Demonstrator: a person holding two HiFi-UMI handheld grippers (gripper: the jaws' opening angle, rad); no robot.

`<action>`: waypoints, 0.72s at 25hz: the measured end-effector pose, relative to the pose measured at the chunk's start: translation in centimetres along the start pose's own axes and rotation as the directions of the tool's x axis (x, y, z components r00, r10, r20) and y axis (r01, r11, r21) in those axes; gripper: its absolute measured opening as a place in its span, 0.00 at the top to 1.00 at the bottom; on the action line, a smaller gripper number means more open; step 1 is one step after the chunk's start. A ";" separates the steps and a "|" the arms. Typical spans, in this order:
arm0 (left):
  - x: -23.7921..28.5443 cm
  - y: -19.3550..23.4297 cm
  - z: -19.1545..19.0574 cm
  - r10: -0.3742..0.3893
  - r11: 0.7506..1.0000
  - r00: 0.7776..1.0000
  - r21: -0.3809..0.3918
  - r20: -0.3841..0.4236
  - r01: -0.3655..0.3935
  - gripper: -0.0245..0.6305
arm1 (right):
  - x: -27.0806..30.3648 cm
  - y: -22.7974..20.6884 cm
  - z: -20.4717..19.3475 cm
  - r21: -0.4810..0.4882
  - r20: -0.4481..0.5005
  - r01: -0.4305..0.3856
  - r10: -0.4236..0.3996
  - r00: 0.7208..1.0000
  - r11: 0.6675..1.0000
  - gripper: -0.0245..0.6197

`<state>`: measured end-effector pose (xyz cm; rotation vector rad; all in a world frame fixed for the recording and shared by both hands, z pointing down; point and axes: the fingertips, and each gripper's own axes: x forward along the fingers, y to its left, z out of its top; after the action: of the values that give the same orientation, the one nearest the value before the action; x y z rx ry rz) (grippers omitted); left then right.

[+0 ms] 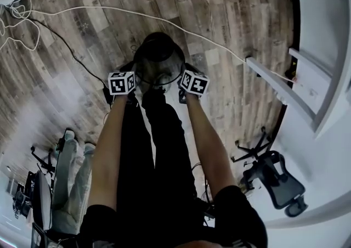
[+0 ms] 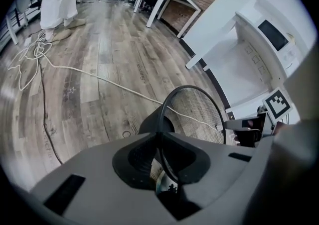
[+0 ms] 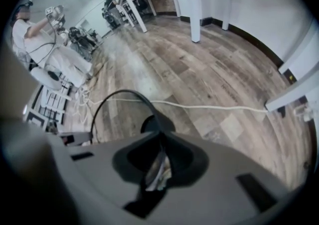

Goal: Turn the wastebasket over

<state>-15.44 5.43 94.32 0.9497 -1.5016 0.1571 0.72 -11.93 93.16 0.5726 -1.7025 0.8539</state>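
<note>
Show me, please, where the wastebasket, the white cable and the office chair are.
wastebasket (image 2: 195,100), left gripper view, mesh wall.
white cable (image 3: 208,106), right gripper view, middle of its run.
office chair (image 1: 277,184), head view, dark seat.

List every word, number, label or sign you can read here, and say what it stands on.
No words or numbers are readable in any view.
Left cube and right cube: black-and-white square marker patterns, not text.
Floor planks: faint stamps, too blurred to read.
</note>
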 end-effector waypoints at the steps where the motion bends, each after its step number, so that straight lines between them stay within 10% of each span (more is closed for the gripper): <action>1: -0.1 0.0 -0.1 -0.001 1.000 1.000 -0.022 -0.002 0.001 0.85 | -0.1 0.0 0.0 -0.002 0.001 0.003 -0.003 1.000 1.000 0.89; 10: -5.6 -1.4 1.4 0.026 0.997 0.999 -0.071 0.024 -0.024 0.72 | -6.1 1.8 1.7 -0.050 0.046 0.019 -0.017 0.999 0.999 0.83; 18: -19.2 -10.7 4.9 -0.067 0.995 0.986 -0.069 0.152 0.078 0.90 | -20.9 6.2 2.9 -0.095 0.136 -0.045 0.057 0.989 0.995 0.89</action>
<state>-14.97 4.28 71.88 0.9718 -1.5964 -0.0230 0.44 -11.22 71.17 0.5388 -1.8797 0.7828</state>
